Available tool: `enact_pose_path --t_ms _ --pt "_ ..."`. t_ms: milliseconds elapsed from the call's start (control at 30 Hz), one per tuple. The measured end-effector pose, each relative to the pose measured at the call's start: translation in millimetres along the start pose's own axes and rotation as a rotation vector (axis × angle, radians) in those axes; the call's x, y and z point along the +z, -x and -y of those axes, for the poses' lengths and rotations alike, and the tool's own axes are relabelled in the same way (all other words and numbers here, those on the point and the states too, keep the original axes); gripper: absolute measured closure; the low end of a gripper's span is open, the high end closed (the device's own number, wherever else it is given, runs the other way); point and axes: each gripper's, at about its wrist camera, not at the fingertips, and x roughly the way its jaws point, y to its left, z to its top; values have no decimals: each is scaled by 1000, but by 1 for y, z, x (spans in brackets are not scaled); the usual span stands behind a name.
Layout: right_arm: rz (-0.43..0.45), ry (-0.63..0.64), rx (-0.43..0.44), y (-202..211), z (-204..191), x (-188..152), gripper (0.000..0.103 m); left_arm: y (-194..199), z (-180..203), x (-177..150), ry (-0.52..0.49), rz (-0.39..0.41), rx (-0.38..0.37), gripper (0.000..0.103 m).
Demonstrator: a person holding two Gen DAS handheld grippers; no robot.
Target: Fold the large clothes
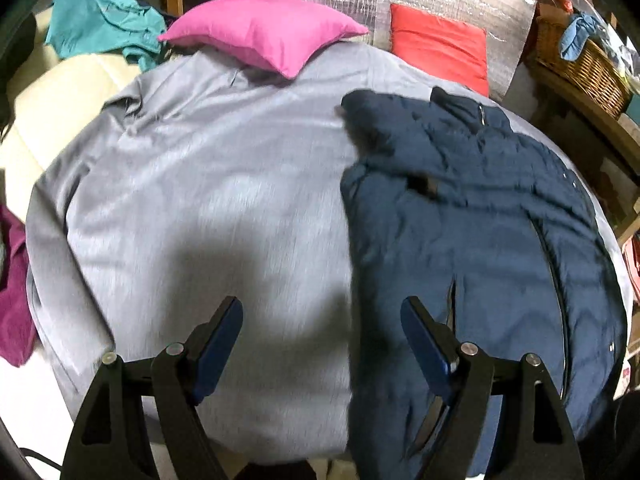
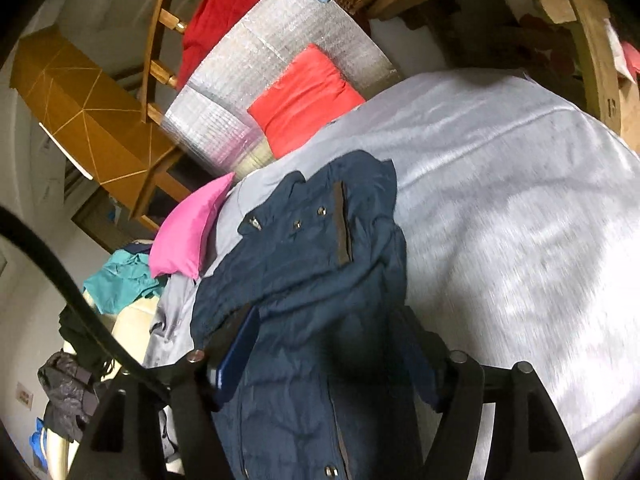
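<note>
My left gripper [image 1: 322, 332] hangs with jaws apart, nothing between them, over the near edge of the navy jacket [image 1: 472, 240]. My right gripper [image 2: 320, 354] straddles jacket cloth; whether the pads press it, I can't tell. The jacket lies on the grey sheet [image 1: 200, 184]. Beyond the jacket, a pink pillow [image 1: 264, 28].

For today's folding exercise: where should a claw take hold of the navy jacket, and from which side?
Grip the navy jacket at its free left edge beside the bare grey sheet, coming in low from that side: the edge lies clear there and can be lifted over.
</note>
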Motion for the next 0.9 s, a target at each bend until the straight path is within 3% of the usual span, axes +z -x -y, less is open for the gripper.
enact_pose_path --t_ms 267,567,900 --pt "-55 -19 26 7 4 -29 29 2 7 -48 -10 -92 -100 21" --pt "-187 16 3 8 2 -79 29 -8 41 -92 -119 -186 -105 21" --pt "-295 -39 -113 7 26 -116 28 -24 59 -115 -206 -263 -104 21"
